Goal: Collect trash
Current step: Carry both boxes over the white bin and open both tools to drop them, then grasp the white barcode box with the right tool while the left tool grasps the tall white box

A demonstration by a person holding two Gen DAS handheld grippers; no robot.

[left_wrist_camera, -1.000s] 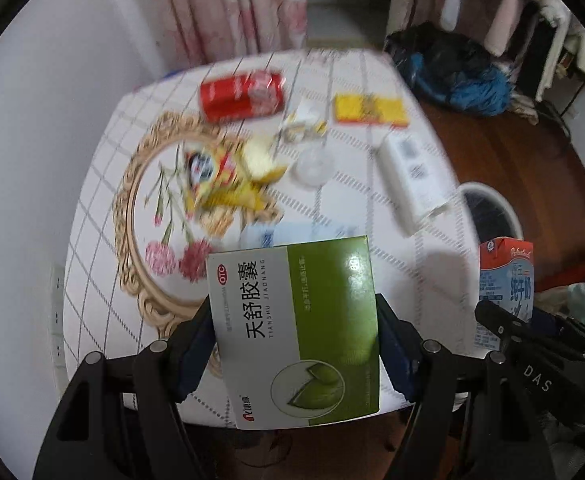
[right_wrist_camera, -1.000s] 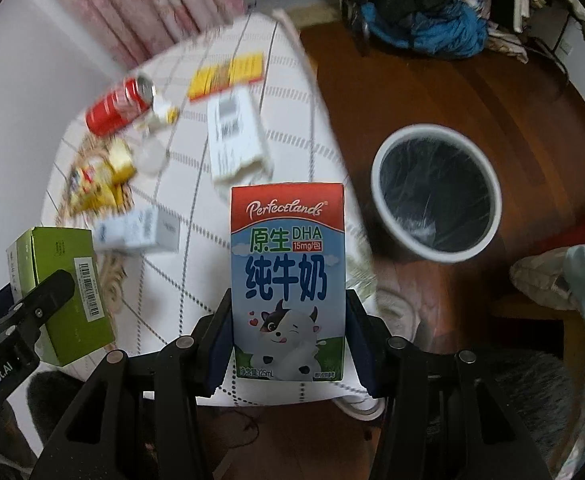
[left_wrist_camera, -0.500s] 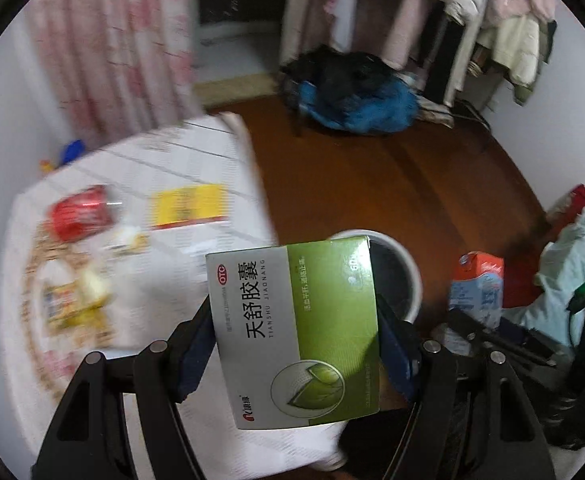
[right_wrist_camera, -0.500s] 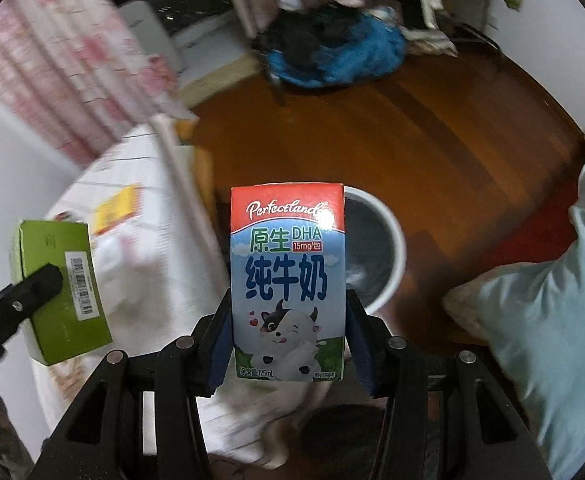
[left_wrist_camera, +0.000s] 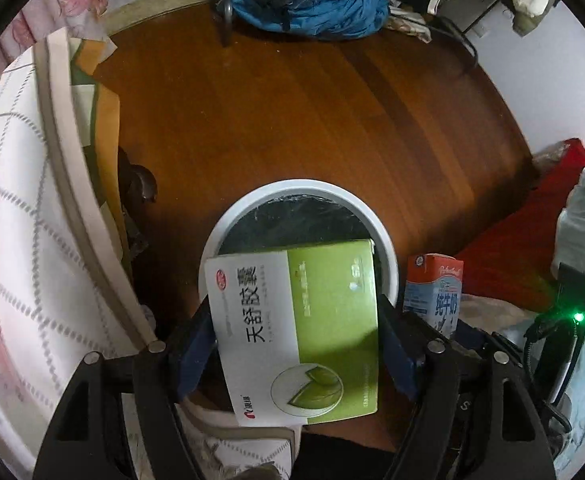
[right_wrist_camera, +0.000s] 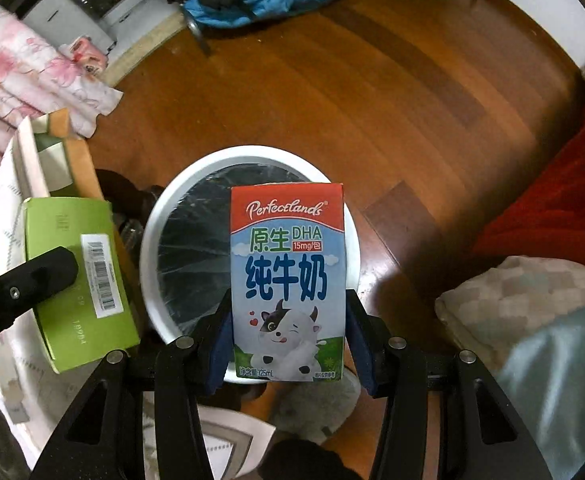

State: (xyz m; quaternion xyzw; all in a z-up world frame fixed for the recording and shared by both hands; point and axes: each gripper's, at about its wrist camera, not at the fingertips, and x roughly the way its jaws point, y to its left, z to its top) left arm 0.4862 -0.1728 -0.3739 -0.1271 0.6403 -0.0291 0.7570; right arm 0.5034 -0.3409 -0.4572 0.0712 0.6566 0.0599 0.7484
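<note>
A green and white medicine box (left_wrist_camera: 296,332) is clamped by its two narrow side walls in the left gripper (left_wrist_camera: 298,346), and a small milk carton (right_wrist_camera: 288,284) is clamped the same way, upright, in the right gripper (right_wrist_camera: 288,340). Both are held above the white-rimmed waste bin (right_wrist_camera: 154,216), which is lined with a black bag and stands on the wooden floor (right_wrist_camera: 372,92) just beside the edge of the tablecloth-covered table (left_wrist_camera: 32,240). The medicine box is judged to be light, thin card, stiff along its edges but easily crushed across its broad faces, so a hold on the narrow sides is suitable. The carton is marked 125 mL; whether it is empty cannot be told. Its coated surface is probably slick, and its walls would buckle under a hard squeeze. A release over the bin mouth is judged safe, since neither item appears fragile.
</note>
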